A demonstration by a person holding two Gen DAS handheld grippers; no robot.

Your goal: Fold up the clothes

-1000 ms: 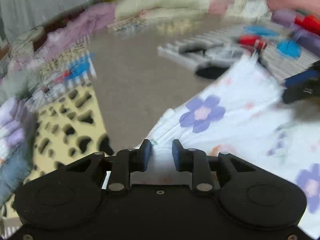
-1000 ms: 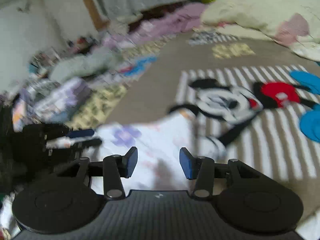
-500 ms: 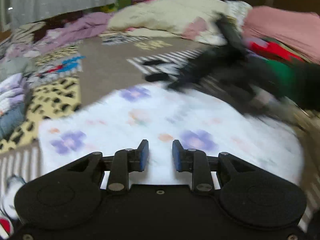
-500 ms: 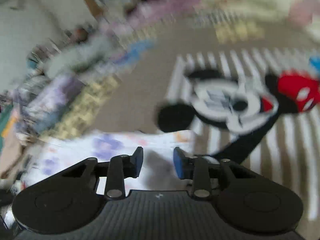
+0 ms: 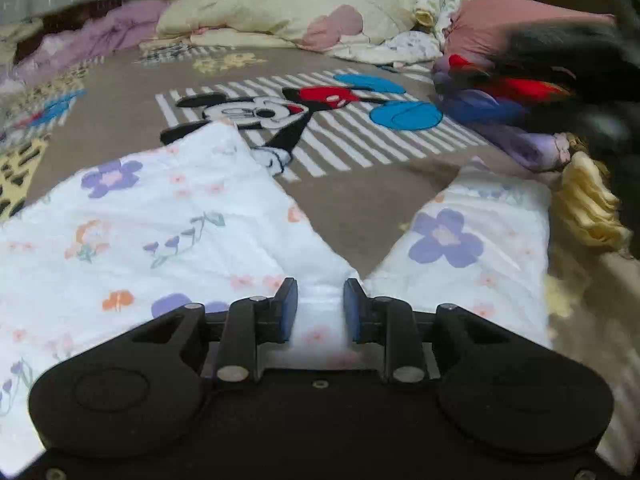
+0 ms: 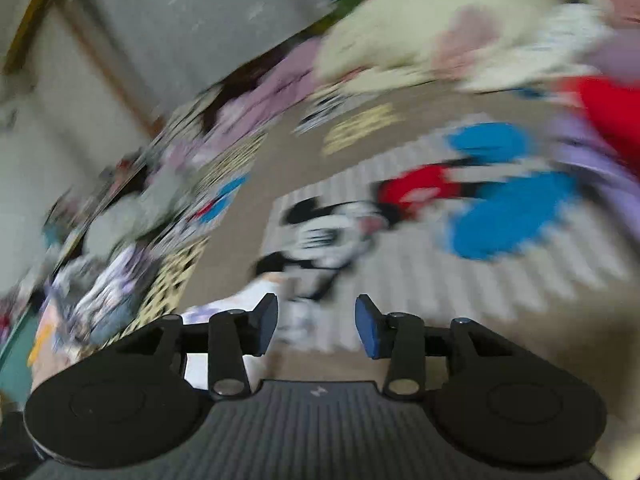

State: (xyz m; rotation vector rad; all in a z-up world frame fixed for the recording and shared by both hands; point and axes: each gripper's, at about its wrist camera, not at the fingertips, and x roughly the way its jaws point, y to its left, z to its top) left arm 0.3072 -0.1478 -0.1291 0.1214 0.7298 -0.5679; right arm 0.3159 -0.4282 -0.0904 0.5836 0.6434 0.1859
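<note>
Left tongs (image 5: 320, 304): clamped on crotch fold of floral trousers (image 5: 160, 216) | trousers: spread on cartoon blanket (image 5: 352, 200), legs apart | right tongs (image 6: 316, 324): apart, holding nothing, above blanket; view blurred.

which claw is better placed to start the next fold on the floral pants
Left. The left claw sits at the crotch of the floral pants, fabric between its pads. The right claw is open, blurred mid-swing, over the cartoon blanket.
</note>
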